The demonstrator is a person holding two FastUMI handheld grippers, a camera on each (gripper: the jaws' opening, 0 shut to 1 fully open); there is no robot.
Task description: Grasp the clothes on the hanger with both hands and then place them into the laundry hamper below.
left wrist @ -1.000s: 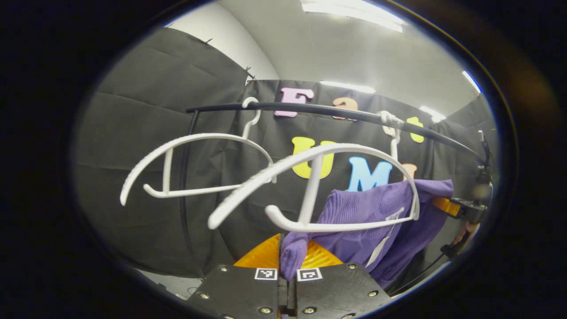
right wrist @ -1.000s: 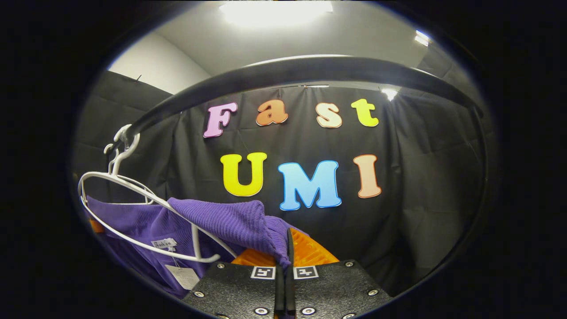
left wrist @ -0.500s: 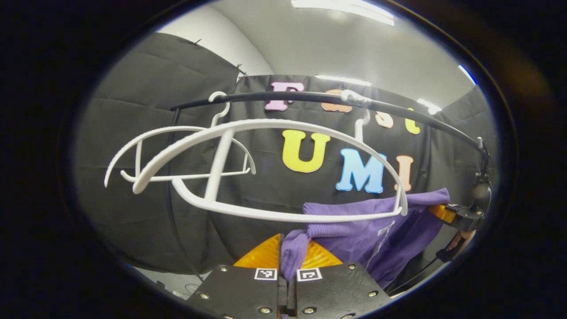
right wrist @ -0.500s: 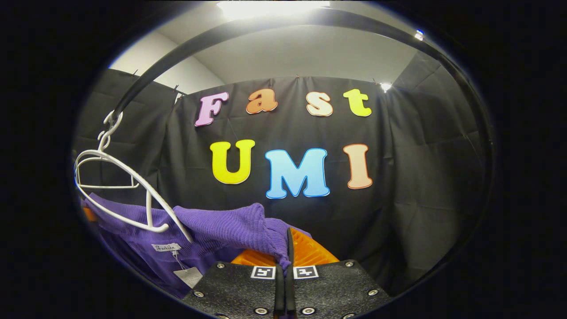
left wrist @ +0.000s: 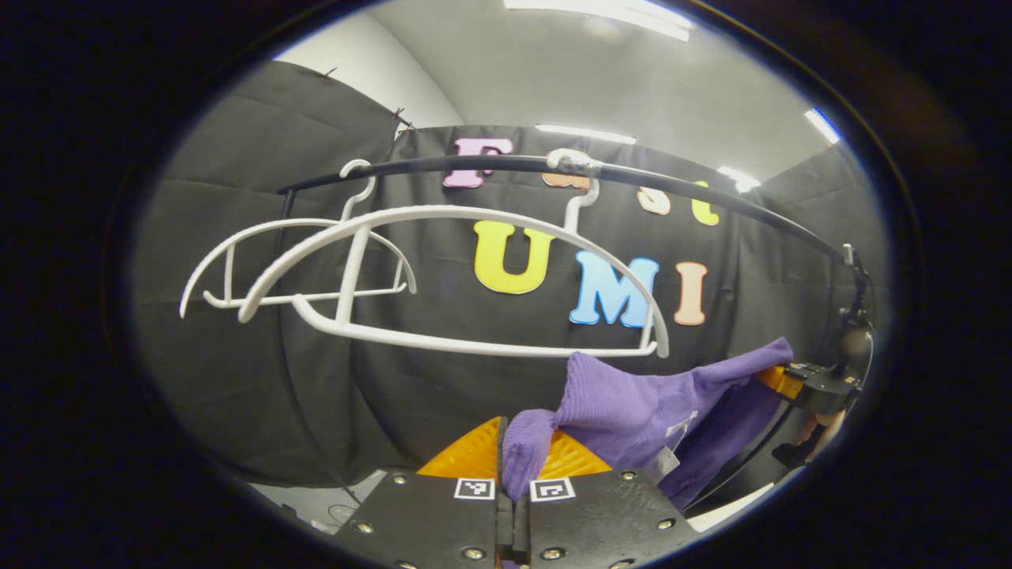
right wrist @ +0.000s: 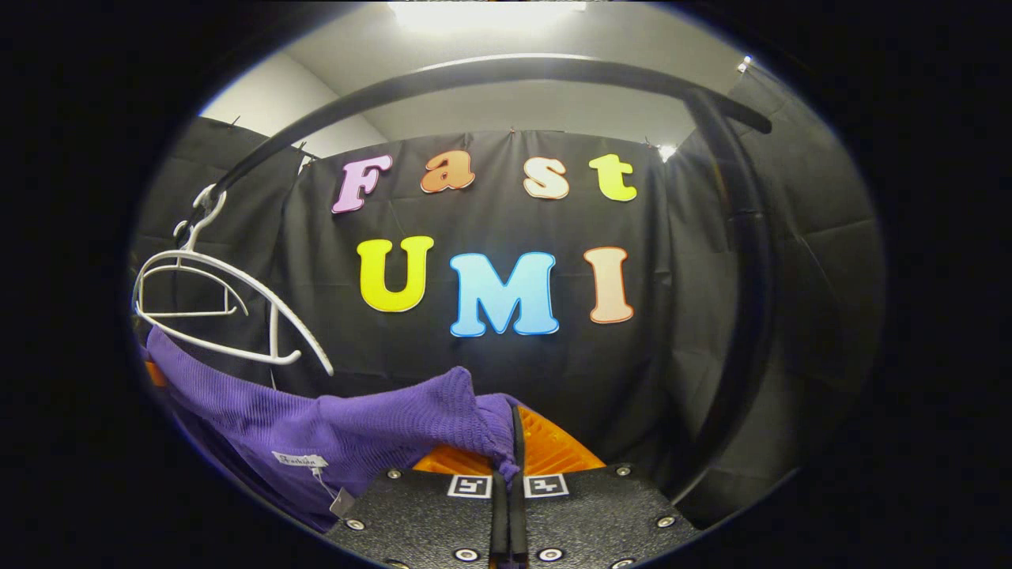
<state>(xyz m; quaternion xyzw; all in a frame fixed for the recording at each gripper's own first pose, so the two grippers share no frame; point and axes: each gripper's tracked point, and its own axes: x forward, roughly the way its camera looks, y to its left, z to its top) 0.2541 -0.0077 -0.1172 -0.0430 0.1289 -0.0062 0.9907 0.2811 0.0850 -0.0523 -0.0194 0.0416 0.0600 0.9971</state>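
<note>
Purple ribbed knit garment (left wrist: 632, 407) held off the hangers, stretched in the air between the two claws, below the nearer white hanger (left wrist: 443, 273). Fabric finely ribbed, soft, sagging in the middle, one bunched corner at each end. A small white label sewn near the neckline and a pale paper tag dangling beneath it (right wrist: 342, 501).

In the left gripper view: left claw (left wrist: 514, 474) closed on one bunched corner of the garment, both fingers pressing the cloth, a fold poking up between them. Farther off at the right edge, right claw (left wrist: 794, 383) gripping the opposite corner, part of a hand (left wrist: 822, 431) below it. Nearer white hanger bare, hooked on the black rail (left wrist: 672, 186); second white hanger (left wrist: 237, 265) behind it to the left, also bare.

In the right gripper view: right claw (right wrist: 512, 466) clamped shut on a purple corner (right wrist: 443, 411), cloth trailing away to the left and downward. Both white hangers (right wrist: 229, 300) hanging at the left from the curved black rail (right wrist: 474, 71), just above the garment's far edge.
</note>
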